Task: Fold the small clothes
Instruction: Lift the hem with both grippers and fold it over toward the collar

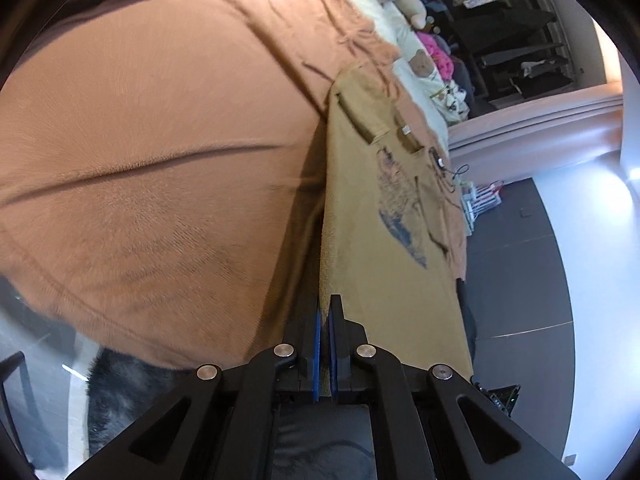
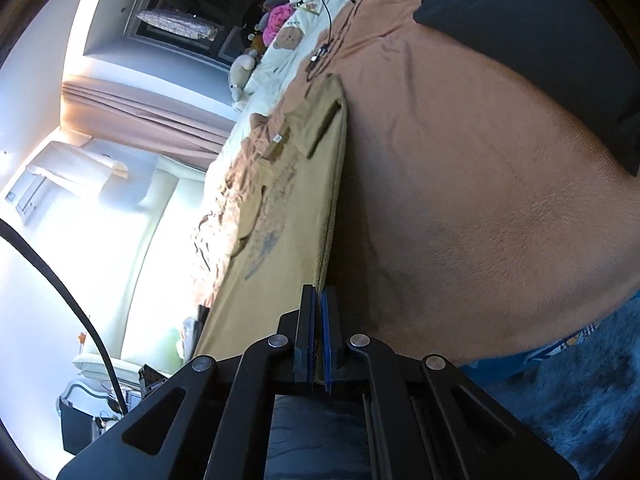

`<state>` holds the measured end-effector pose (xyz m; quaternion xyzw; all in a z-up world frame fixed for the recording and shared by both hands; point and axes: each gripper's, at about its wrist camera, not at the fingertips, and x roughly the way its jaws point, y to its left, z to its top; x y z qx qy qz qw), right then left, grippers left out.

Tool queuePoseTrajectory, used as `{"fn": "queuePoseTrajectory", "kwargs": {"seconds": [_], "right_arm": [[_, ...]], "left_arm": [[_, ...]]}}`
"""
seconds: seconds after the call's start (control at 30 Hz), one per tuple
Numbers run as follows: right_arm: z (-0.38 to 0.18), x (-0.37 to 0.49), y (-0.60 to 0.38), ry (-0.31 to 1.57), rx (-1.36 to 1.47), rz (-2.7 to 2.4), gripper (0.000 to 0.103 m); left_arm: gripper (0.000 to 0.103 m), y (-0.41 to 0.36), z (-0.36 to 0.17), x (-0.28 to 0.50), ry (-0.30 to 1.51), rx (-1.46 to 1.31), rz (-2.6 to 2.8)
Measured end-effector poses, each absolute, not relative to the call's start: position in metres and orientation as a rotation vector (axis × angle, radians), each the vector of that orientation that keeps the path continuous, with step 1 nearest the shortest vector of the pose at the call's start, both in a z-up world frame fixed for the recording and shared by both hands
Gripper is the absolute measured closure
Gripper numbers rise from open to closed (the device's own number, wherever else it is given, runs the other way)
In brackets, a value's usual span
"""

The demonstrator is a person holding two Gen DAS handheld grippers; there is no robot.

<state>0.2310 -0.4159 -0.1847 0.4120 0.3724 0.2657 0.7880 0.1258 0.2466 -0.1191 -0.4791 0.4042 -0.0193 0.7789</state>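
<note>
A mustard T-shirt [image 1: 360,208] with a dark faded print hangs stretched between my two grippers, its collar end lying on the orange-brown bedspread [image 1: 160,120]. My left gripper [image 1: 326,302] is shut on the shirt's near edge, the cloth pinched between the blue pads. In the right wrist view the same T-shirt [image 2: 280,280] runs away from my right gripper [image 2: 318,290], which is shut on the near edge too. The near end is raised off the bedspread [image 2: 480,160], with a dark shadow under the fold. A short sleeve and the neck label show at the far end.
Plush toys [image 1: 408,4] and a bear-print pillow [image 2: 286,40] lie at the bed's head. A black cable with a small clip [image 2: 320,54] rests on the cover. A dark cloth [image 2: 520,20] and a blue furry blanket [image 2: 580,380] border the bedspread. Curtains [image 2: 152,112] and shelves stand beyond.
</note>
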Motion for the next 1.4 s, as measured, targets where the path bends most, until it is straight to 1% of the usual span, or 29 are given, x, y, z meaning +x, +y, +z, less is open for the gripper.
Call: {"fn": "queuePoseTrajectory", "kwargs": {"seconds": [0.2, 0.47, 1.03, 1.23, 1.4], "right_arm": [[-0.170, 0.208, -0.424, 0.765, 0.936, 0.585, 0.103], [-0.166, 0.181, -0.431, 0.747, 0.977, 0.602, 0.103], [-0.147, 0.140, -0.451, 0.683, 0.983, 0.664, 0.103], [-0.145, 0.147, -0.450, 0.633, 0.974, 0.689, 0.103], [-0.158, 0.171, -0.450, 0.628, 0.983, 0.692, 0.103]], "left_arm": [[0.101, 0.245, -0.092, 0.102, 0.828, -1.064, -0.038], [0.101, 0.236, -0.058, 0.068, 0.778, -1.083, -0.039], [0.101, 0.230, -0.011, -0.001, 0.633, -1.116, -0.075], [0.101, 0.227, 0.007, -0.008, 0.592, -1.109, -0.092], [0.101, 0.230, 0.011, 0.002, 0.577, -1.115, -0.094]]}}
